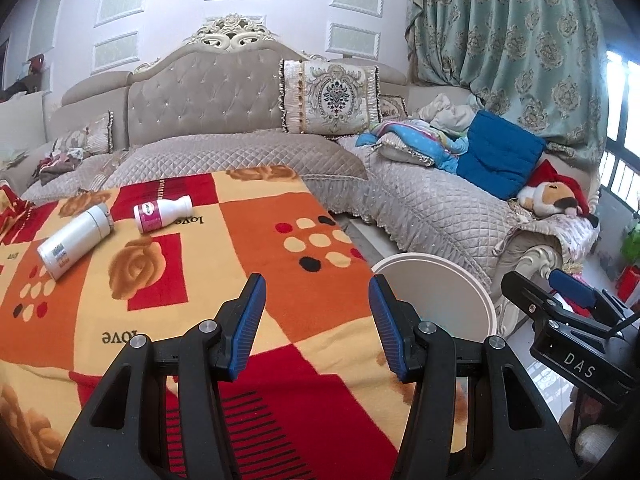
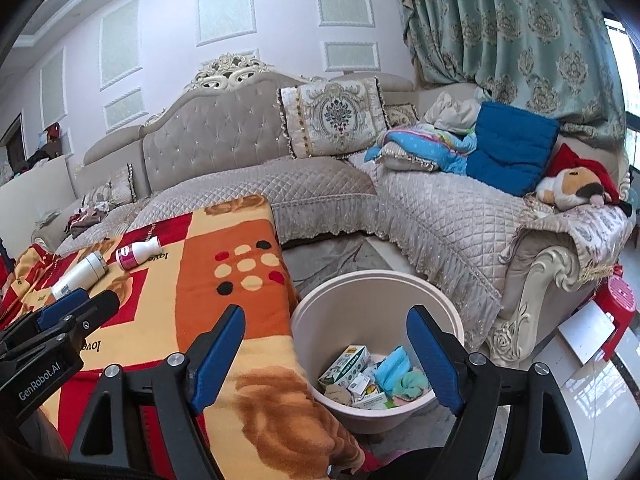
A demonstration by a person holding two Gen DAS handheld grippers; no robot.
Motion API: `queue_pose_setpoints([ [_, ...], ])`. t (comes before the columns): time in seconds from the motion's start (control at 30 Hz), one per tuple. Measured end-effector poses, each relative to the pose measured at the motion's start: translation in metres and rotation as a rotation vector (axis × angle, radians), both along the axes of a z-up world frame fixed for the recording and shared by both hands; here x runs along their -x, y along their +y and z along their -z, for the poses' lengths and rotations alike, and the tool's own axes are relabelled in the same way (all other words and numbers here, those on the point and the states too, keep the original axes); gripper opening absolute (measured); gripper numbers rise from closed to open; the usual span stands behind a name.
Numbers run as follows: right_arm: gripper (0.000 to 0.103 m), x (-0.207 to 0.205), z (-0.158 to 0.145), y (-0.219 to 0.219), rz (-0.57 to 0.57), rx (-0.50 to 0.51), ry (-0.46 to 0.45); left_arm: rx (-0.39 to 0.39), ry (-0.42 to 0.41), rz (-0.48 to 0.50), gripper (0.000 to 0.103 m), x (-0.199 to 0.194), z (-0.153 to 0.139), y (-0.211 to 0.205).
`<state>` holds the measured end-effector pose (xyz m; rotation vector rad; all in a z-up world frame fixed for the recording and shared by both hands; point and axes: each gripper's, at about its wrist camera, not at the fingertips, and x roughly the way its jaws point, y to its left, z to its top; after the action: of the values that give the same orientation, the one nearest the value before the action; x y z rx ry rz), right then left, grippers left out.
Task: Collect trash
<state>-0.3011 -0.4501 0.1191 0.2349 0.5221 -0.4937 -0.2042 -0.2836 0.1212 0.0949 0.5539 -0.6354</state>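
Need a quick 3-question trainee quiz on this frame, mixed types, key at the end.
1. True or false: both bottles on the blanket are standing upright.
2. Where is the bin relative to the blanket? A) on top of it B) on the floor beside it C) on the sofa
3. Fill in: the right tongs hold ____.

Key:
1. False. The white bottle and the pink-labelled bottle both lie on their sides.
2. B. It already contains cartons and cloths.
3. Nothing; they stand open above the bin.
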Motion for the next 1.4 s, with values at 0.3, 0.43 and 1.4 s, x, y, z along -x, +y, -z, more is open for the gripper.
queue_pose_setpoints([
  [0.3, 0.081, 0.0007, -0.0043, 0.0029, 0.005, 0.016, -0.022, 0.018, -0.023, -0.005, 0.052, 0.0019, -0.0017, 0.0028],
  [0.43, 0.081, 0.0004, -0.0033, 0.0038, 0.005, 0.023, -0.021, 0.017, -0.026, -0.005, 0.052, 0.0026, -0.0007, 0.0030],
  [1.4, 0.082, 0.0016, -0.0017, 0.0044, -0.003, 0.034, -0.013, 0.013, -0.021, -0.006, 0.052, 0.0046, 0.0038, 0.0030],
])
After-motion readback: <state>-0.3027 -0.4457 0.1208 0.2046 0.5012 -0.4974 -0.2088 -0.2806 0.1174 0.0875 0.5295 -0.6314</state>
